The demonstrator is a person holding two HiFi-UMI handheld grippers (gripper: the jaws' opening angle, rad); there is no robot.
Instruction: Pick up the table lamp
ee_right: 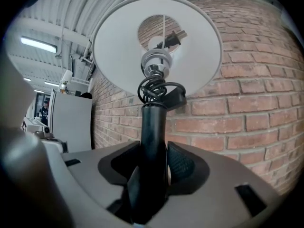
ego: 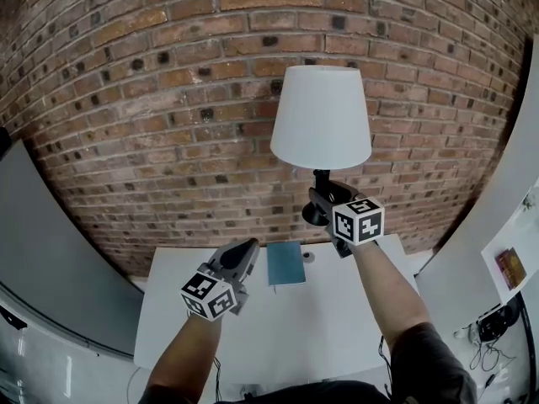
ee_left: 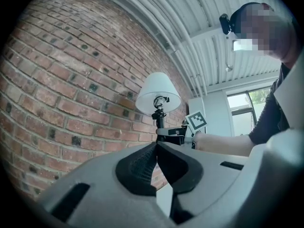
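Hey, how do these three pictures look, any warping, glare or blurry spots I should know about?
Head view: the lens bows the brick wall into arcs, with even light on the table lamp. Left gripper view: the window is blown out, and a mosaic patch covers the top right. Right gripper view: the ceiling light glares, and the corners go dark.

Both tools are smooth grey moulded shells, the left gripper (ego: 250,247) and the right gripper (ego: 318,194) alike, and each carries a white cube (ego: 208,296) printed with black square markers. Ahead of the cube the shell narrows into two jaws lined with black ribbed pads (ee_left: 138,167); behind the cube the forearm is bare up to a dark short sleeve (ego: 425,352).
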